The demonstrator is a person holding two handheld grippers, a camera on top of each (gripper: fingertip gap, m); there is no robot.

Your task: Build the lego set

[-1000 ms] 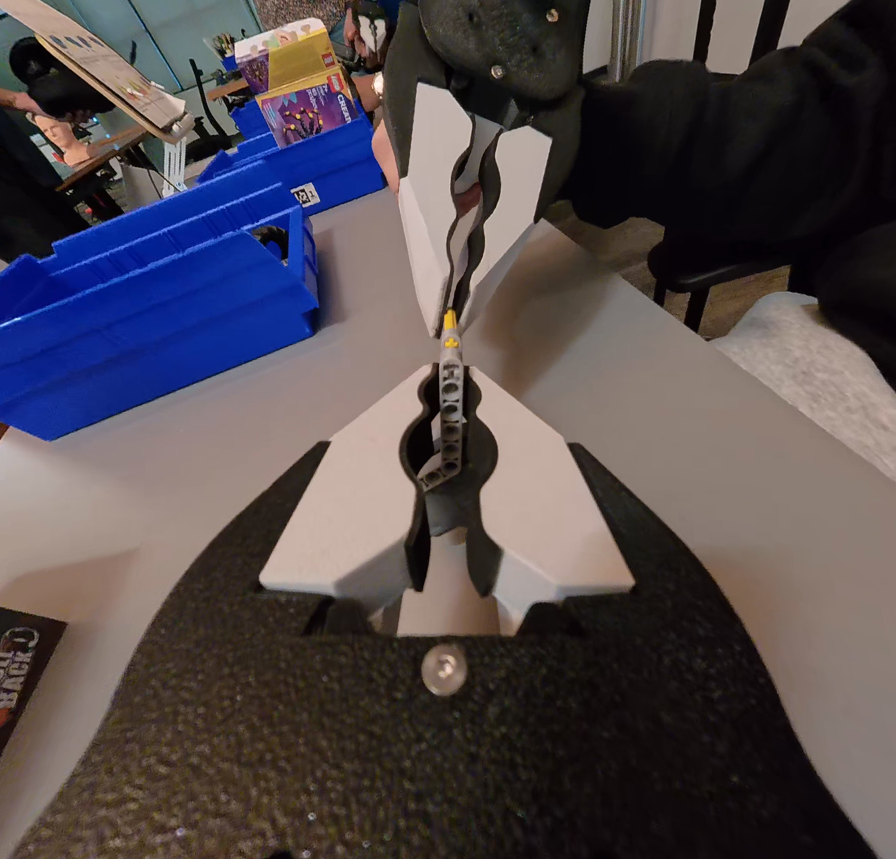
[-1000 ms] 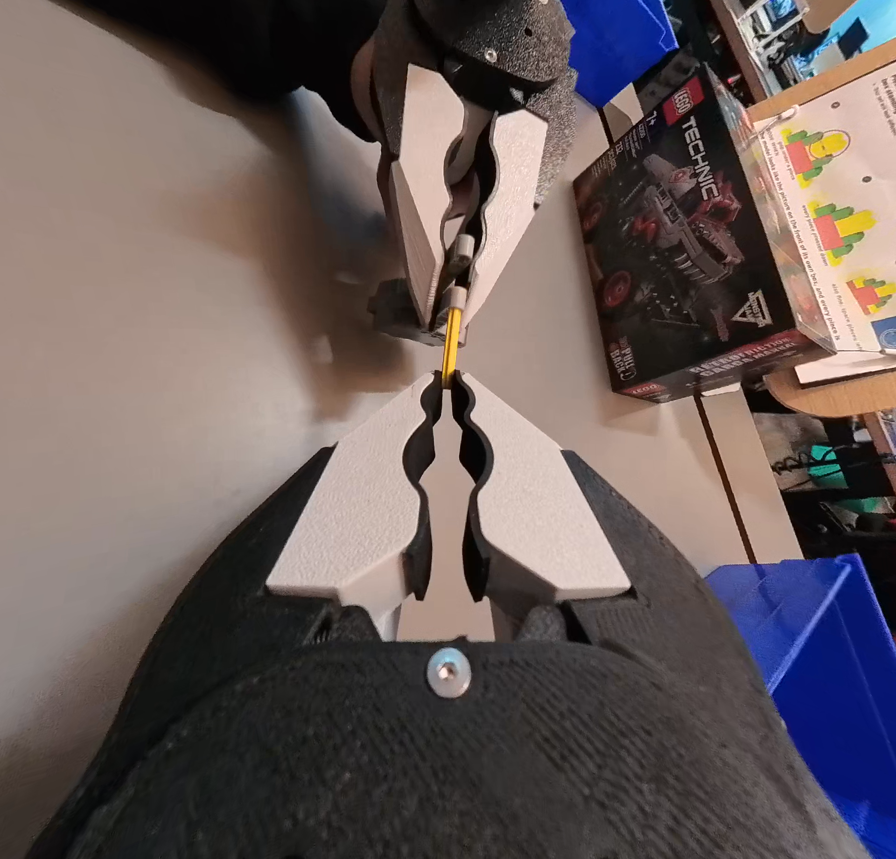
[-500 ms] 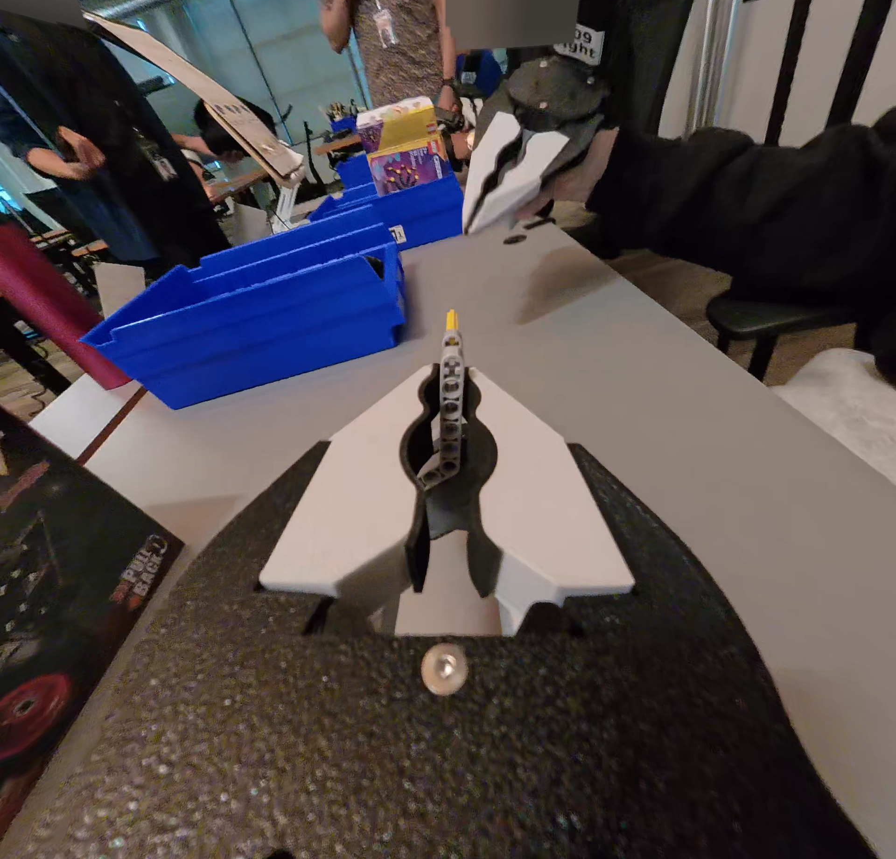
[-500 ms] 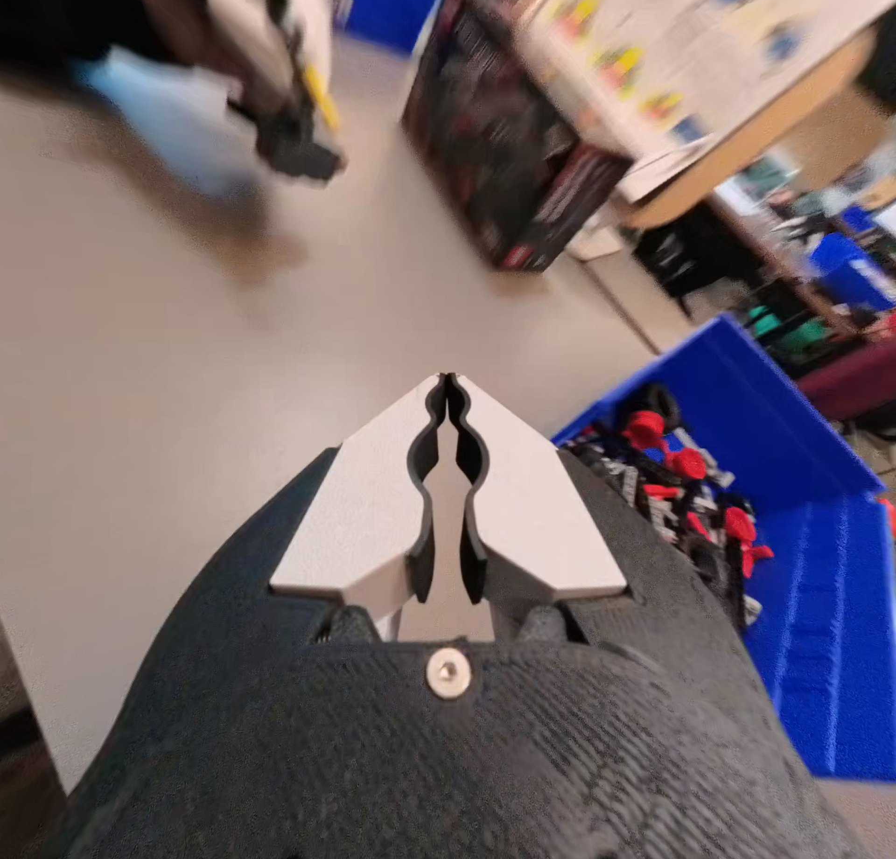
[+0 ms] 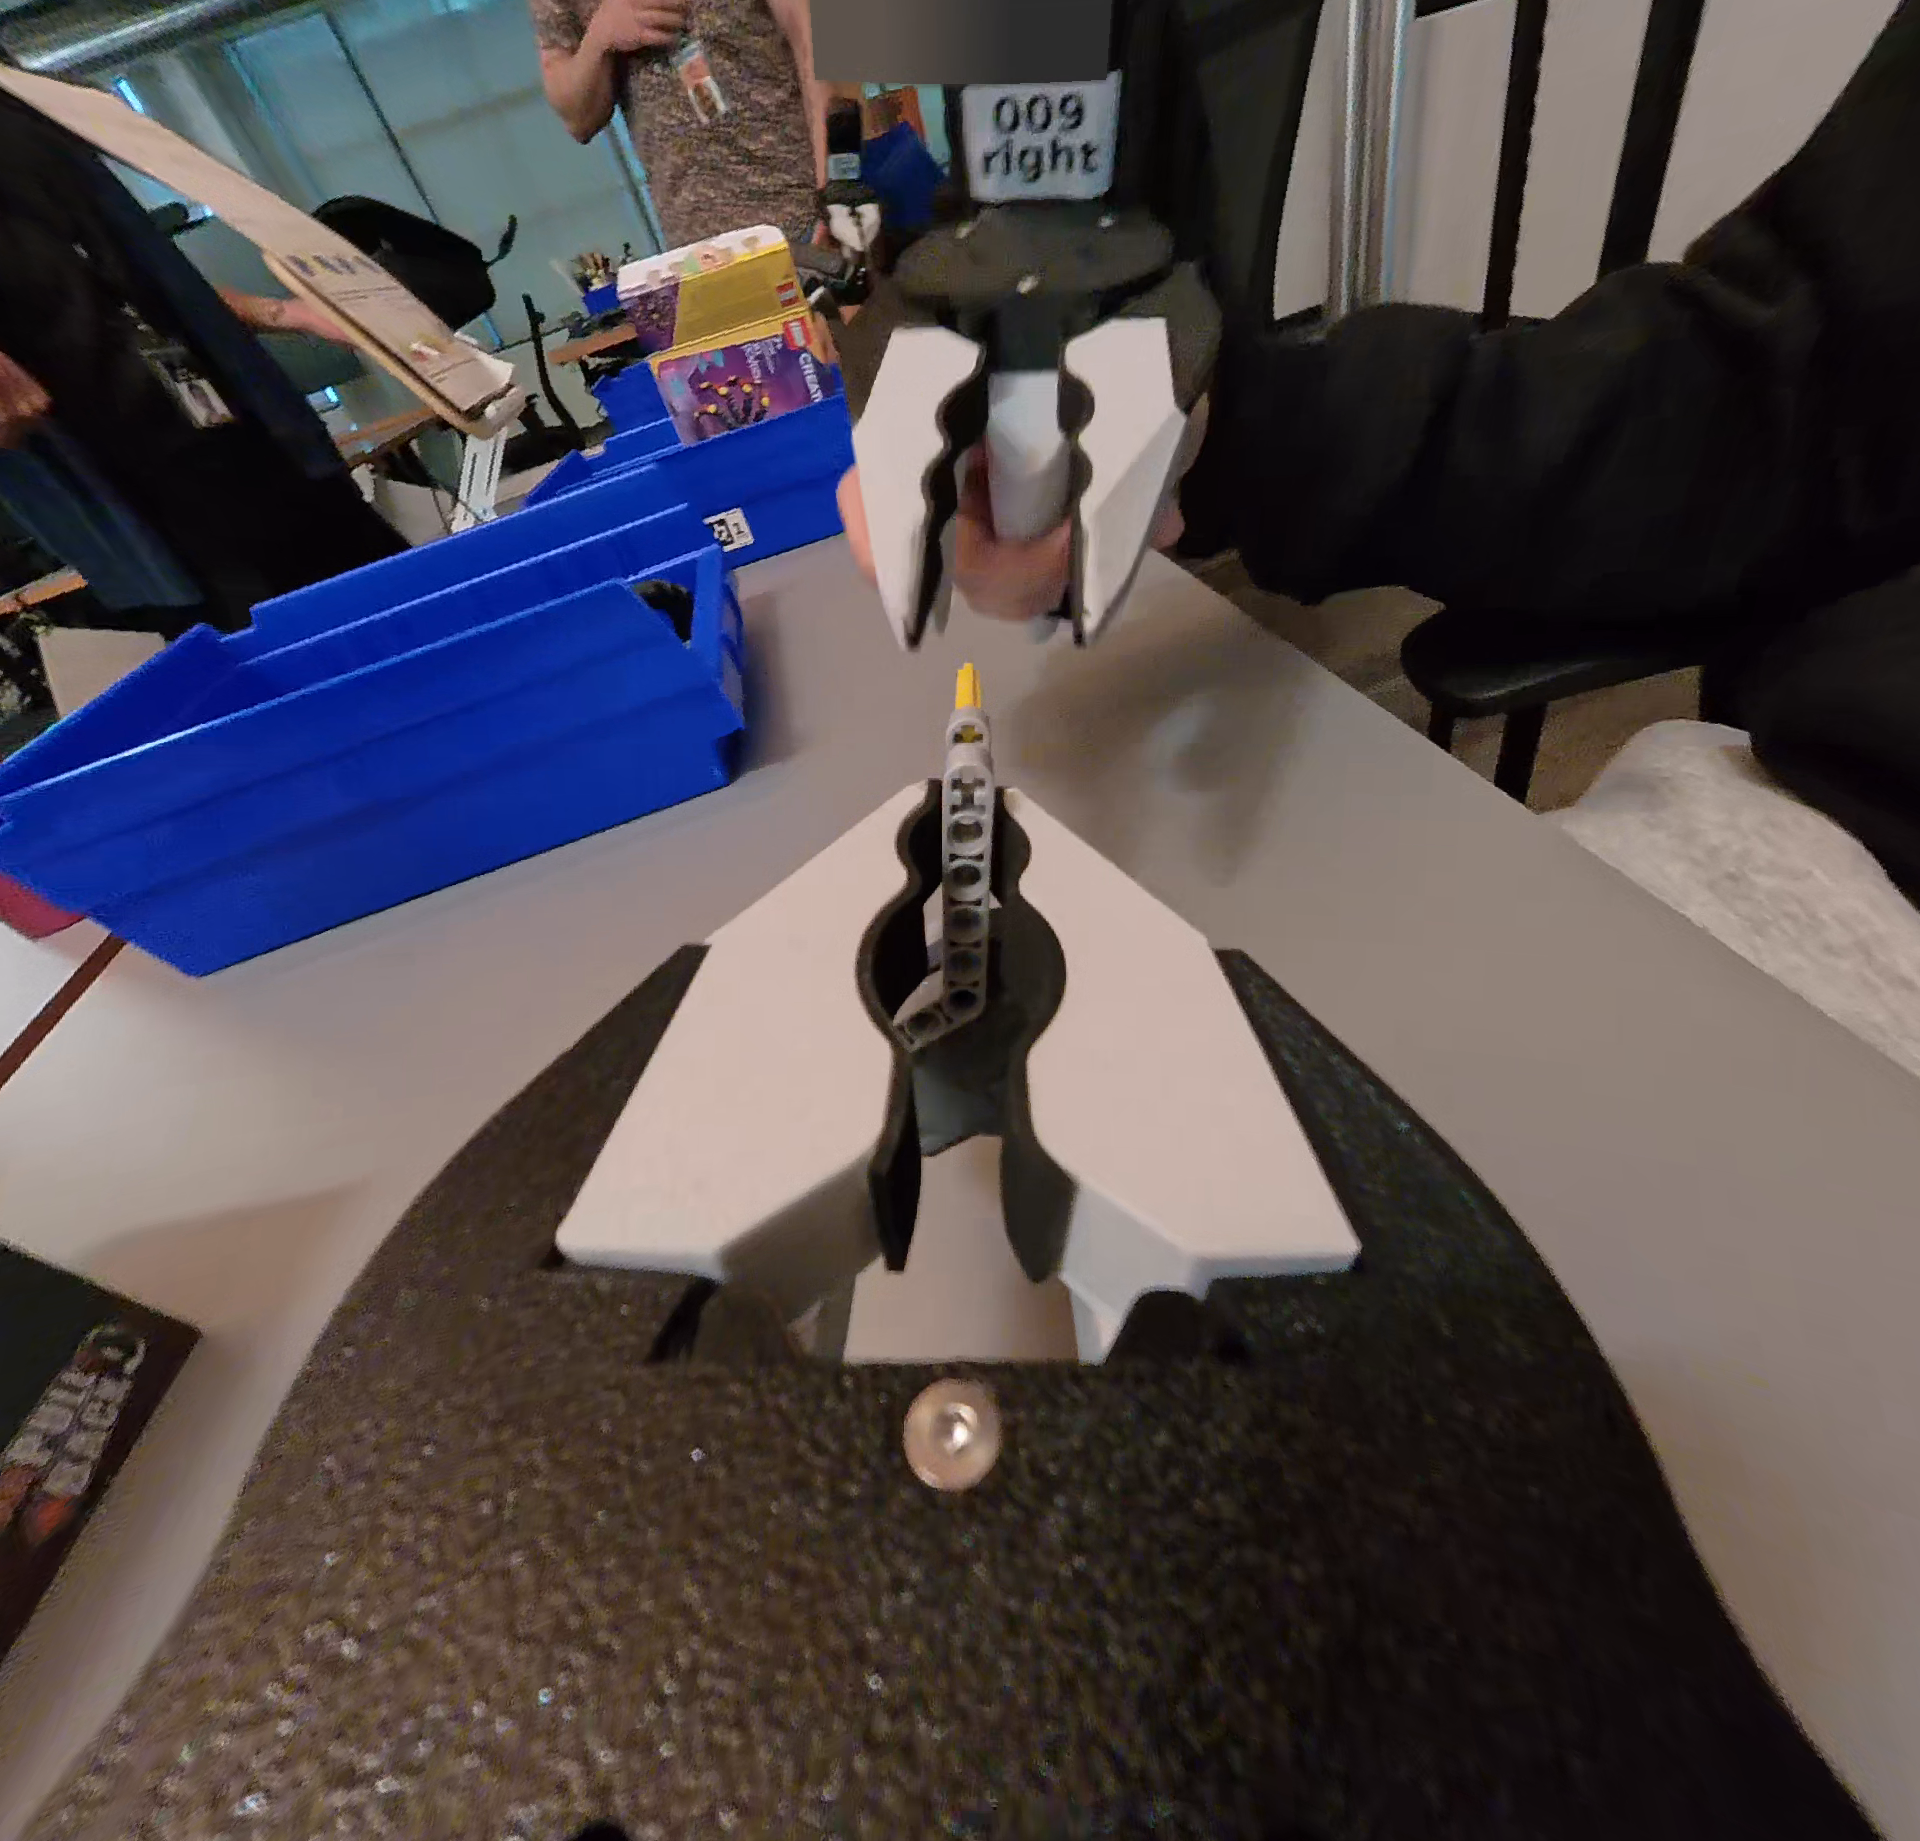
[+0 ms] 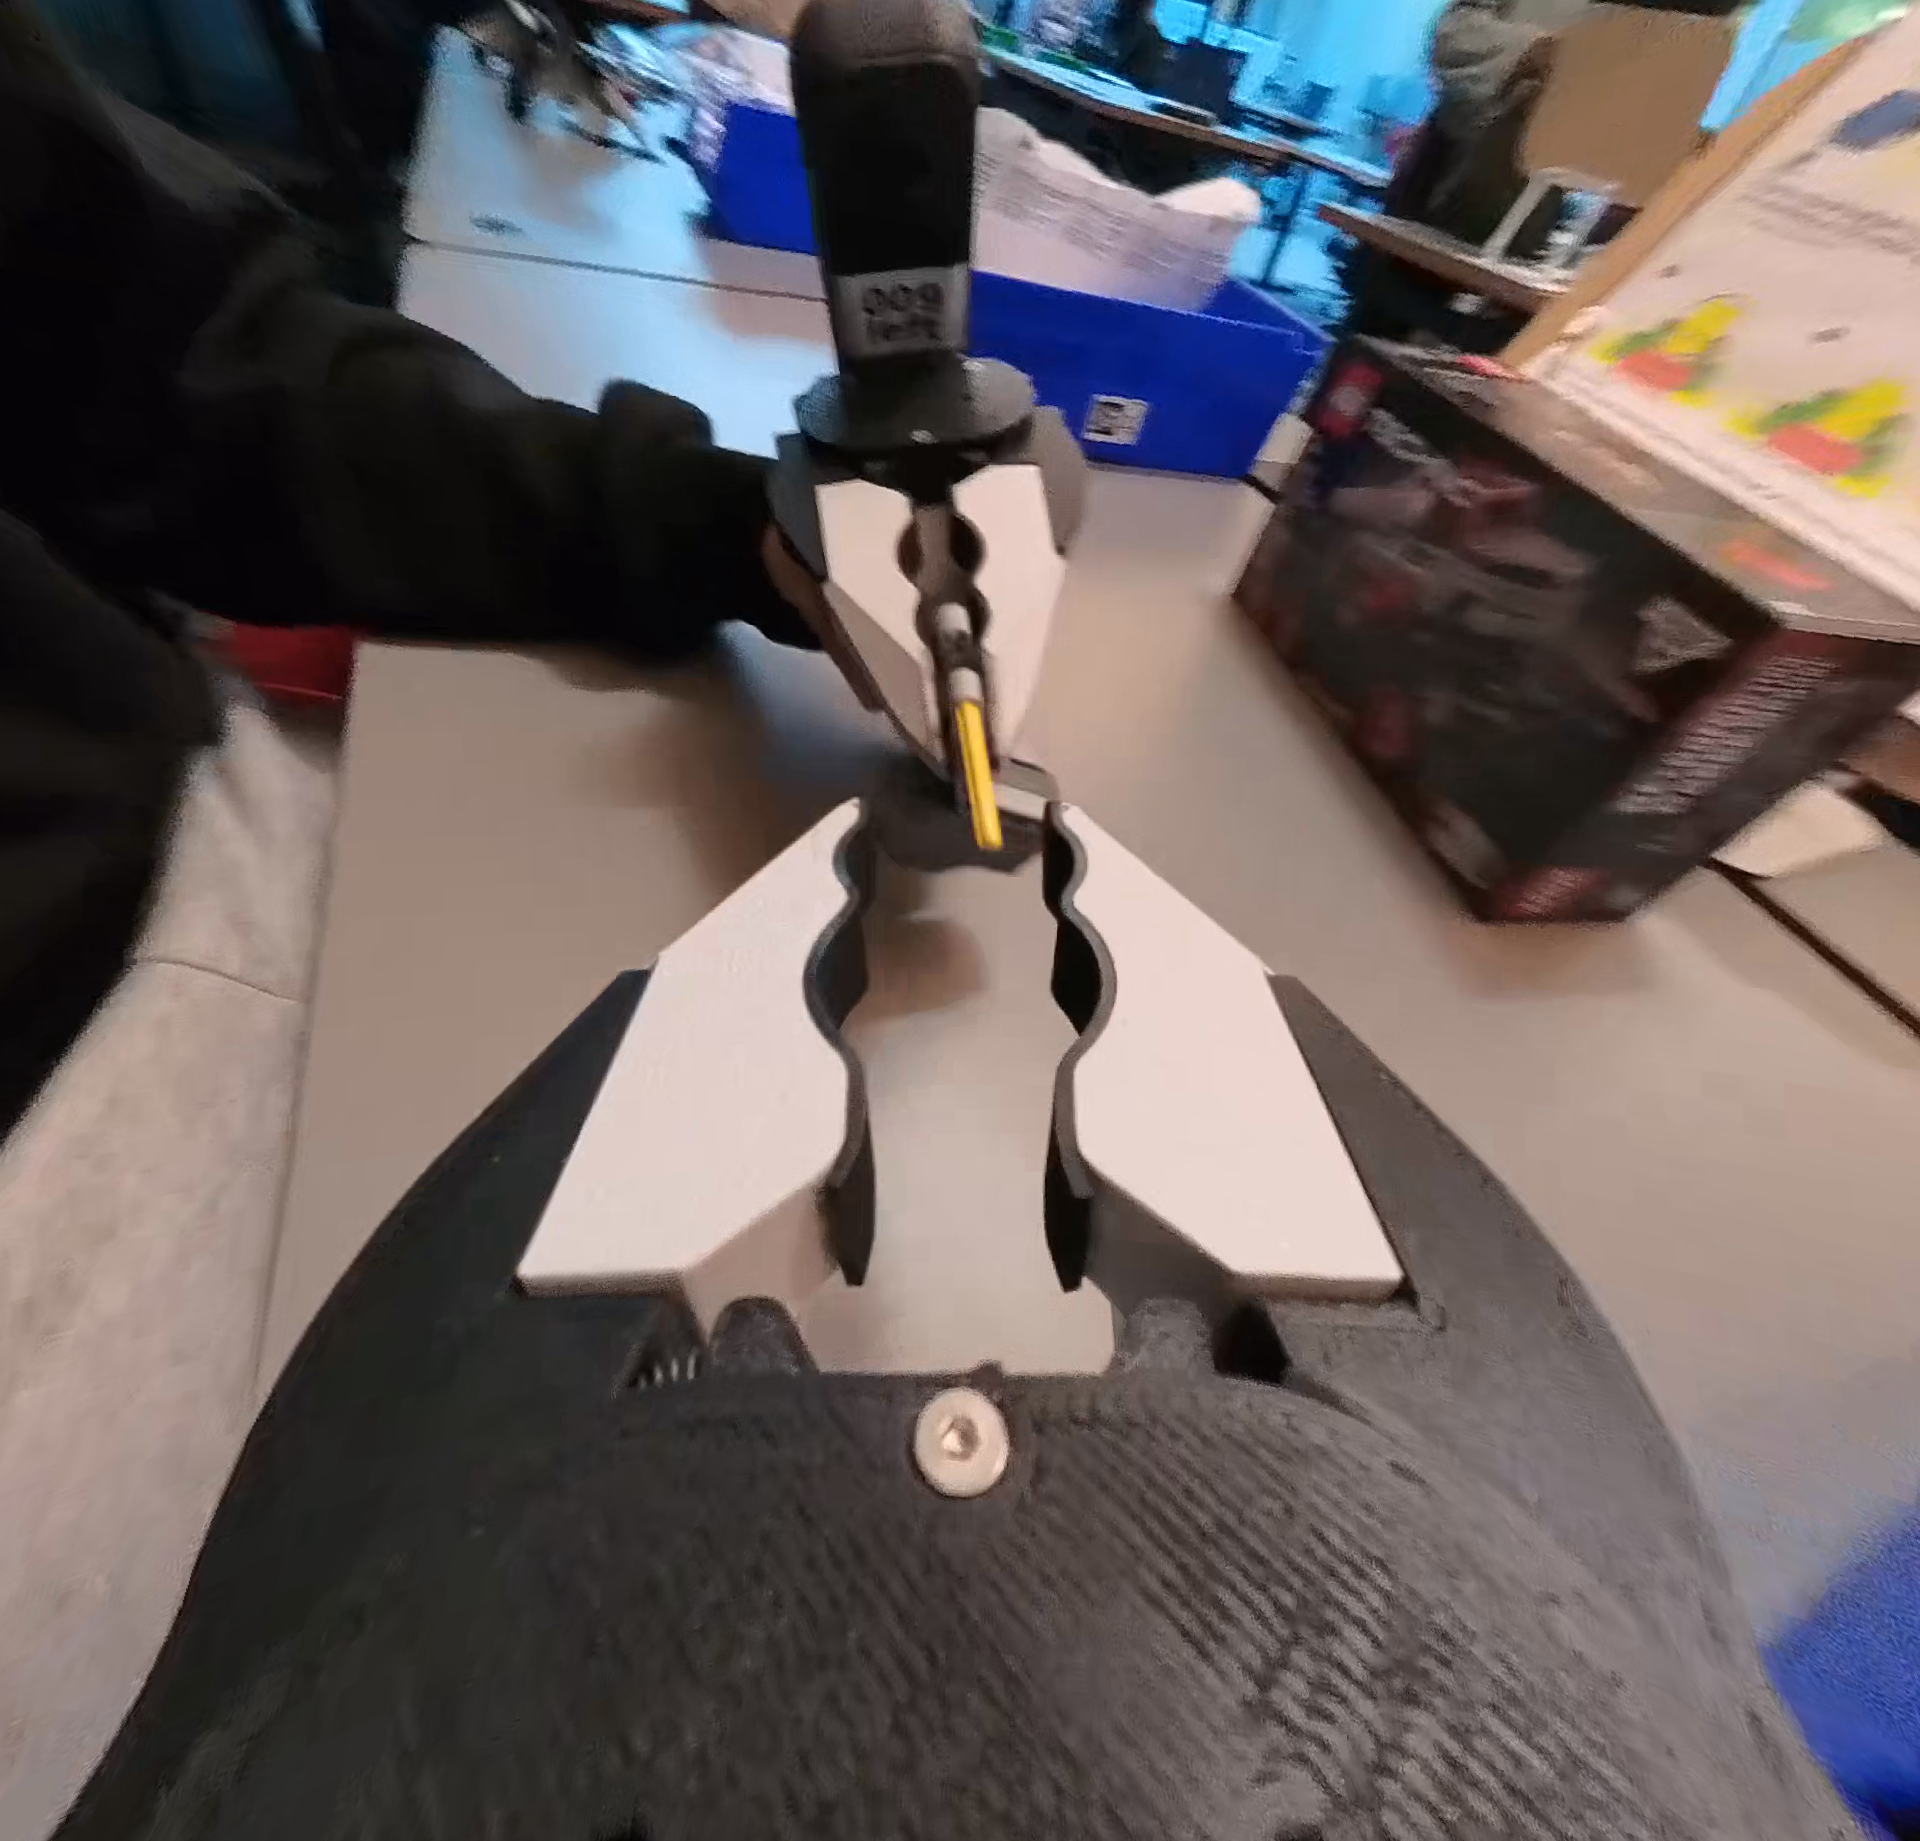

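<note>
Right tongs (image 6: 954,815) reopened, returned facing one clamped beam (image 5: 964,887)

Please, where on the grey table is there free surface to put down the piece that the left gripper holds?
The grey table is bare from the blue plastic bins across to its right edge, and between the black set box and the open right gripper. It is crowded along the bins and around the box.

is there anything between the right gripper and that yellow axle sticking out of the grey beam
Nothing visible. The right gripper is open and faces the yellow axle head-on, with only open air between them. The axle juts from the grey beam clamped in the left gripper, above bare table.
</note>
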